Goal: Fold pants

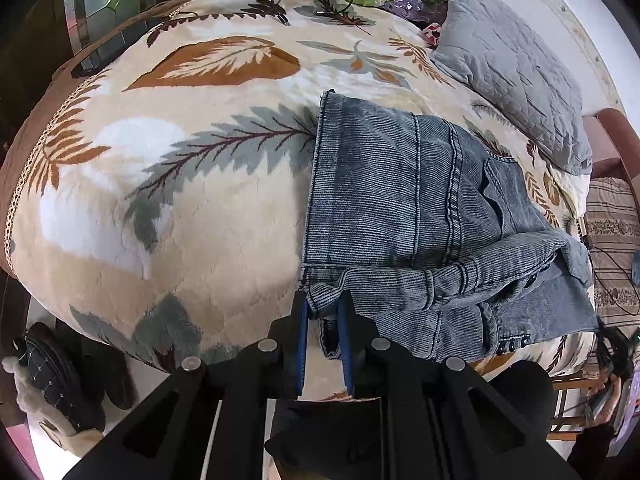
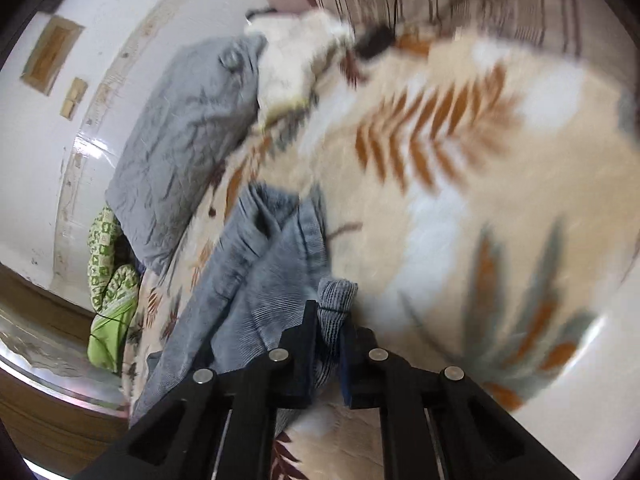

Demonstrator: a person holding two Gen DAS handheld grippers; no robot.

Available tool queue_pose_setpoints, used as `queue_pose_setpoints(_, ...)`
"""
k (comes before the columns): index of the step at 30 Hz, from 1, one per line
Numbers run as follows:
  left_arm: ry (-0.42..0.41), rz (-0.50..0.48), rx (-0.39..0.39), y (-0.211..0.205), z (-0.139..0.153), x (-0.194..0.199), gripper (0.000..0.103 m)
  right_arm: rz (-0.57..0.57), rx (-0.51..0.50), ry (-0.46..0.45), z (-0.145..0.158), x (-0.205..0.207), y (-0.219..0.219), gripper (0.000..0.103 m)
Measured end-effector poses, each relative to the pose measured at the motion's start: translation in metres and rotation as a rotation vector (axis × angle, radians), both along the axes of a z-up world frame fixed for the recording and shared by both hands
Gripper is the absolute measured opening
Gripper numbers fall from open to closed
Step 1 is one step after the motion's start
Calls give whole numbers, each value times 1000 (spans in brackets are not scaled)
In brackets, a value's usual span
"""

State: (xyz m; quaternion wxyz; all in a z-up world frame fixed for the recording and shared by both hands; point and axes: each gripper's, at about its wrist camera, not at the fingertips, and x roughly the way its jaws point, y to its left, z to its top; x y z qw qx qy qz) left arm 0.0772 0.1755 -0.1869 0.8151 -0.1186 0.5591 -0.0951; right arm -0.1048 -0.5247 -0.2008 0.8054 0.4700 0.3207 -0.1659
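**Both grippers pinched the jeans on the bed**

You had the faded blue-grey denim pants (image 1: 404, 200) lying folded on the cream leaf-patterned fleece blanket (image 1: 180, 208), near a grey quilted pillow (image 1: 516, 80). Your left hand-held gripper (image 1: 323, 312) pinched a waistband corner. Your right hand-held gripper (image 2: 329, 320) was clamped on a bunched denim fold; that view was blurred.

pants (image 1: 400, 184) on blanket (image 1: 180, 200) | pillow (image 1: 512, 72) behind pants
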Motion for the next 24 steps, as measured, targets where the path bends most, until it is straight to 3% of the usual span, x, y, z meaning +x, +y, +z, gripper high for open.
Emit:
queue_pose_setpoints(3,2,-2,0,0,-3,1,15,23,-65,19,15,-13,3,9)
queue_pose_setpoints(5,5,0,-4,1,-5,2,17,57,-90,87,6,-11,6,9)
queue_pose_setpoints(6,7,1,-6,1,-5,2,17,88,-76,161,-8,-4,6,10)
queue_pose_setpoints(8,12,2,-8,2,-5,2,17,97,-3,214,-28,1,-1,13)
queue_pose_setpoints(11,22,1,-10,3,-6,1,18,46,58,144,-24,-2,-16,13)
queue_pose_setpoints(16,21,13,-15,3,-8,1,18,23,-135,98,28,16,-25,19)
queue_pose_setpoints(18,20,15,-13,3,-8,0,18,-6,-147,75,38,14,-32,20)
queue_pose_setpoints(22,24,20,-16,3,-10,0,18,105,23,-24,31,38,-32,22)
queue_pose_setpoints(24,26,23,-11,2,-9,1,18,142,67,-14,19,52,-24,22)
